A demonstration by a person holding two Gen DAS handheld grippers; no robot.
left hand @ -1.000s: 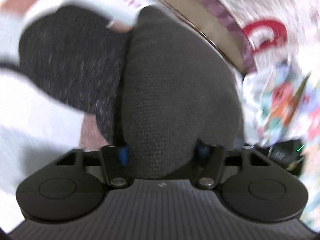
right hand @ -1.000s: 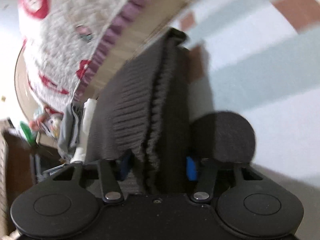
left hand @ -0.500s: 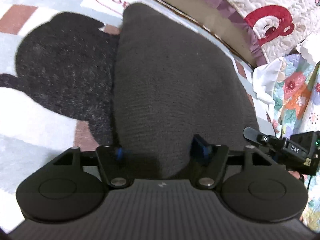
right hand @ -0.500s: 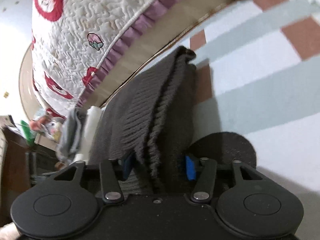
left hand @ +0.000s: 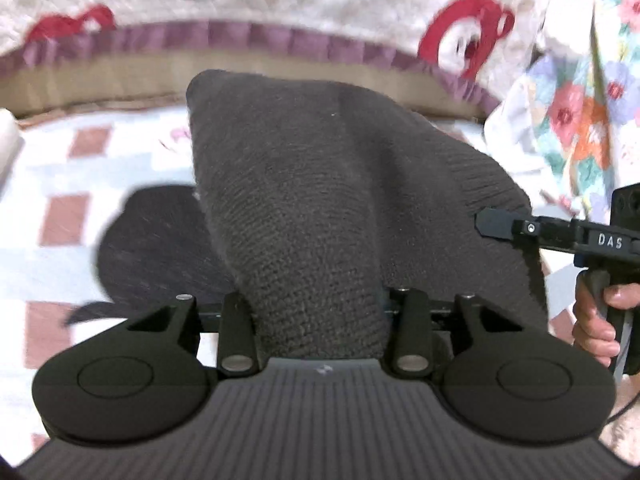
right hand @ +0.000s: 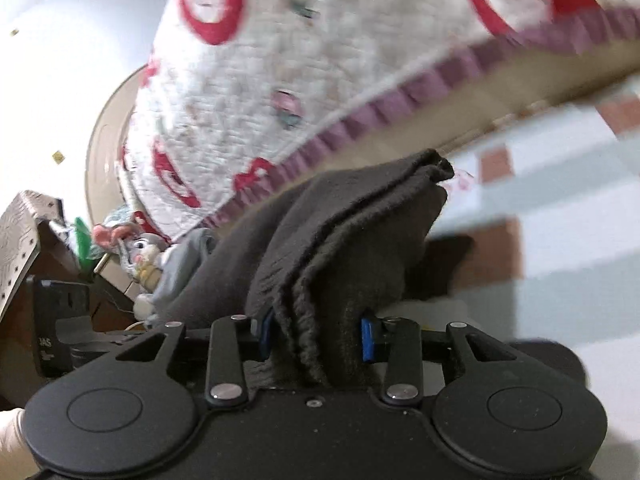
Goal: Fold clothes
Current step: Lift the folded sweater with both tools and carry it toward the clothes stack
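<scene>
A folded dark grey knitted sweater (left hand: 320,184) hangs between both grippers, lifted off the checked mat (left hand: 60,200), with its shadow on the mat below. My left gripper (left hand: 320,308) has its jaws closing, and a thick bunch of the knit is squeezed between the fingers. In the right wrist view my right gripper (right hand: 316,332) is also closing, its blue pads (right hand: 366,340) pressed on the stacked layers of the sweater (right hand: 360,232). A hand (left hand: 596,320) holding the right gripper shows at the right edge of the left wrist view.
A quilted bedspread (left hand: 280,0) with red figures and a purple frill hangs close behind the sweater. A floral cloth (left hand: 580,112) lies at the right. Soft toys and clothes (right hand: 140,248) are piled beside brown furniture (right hand: 40,240) on the left.
Both grippers have risen with the sweater, lifting it off the mat. The views now tilt up towards the bedspread, and the sweater's far corner hangs free.
</scene>
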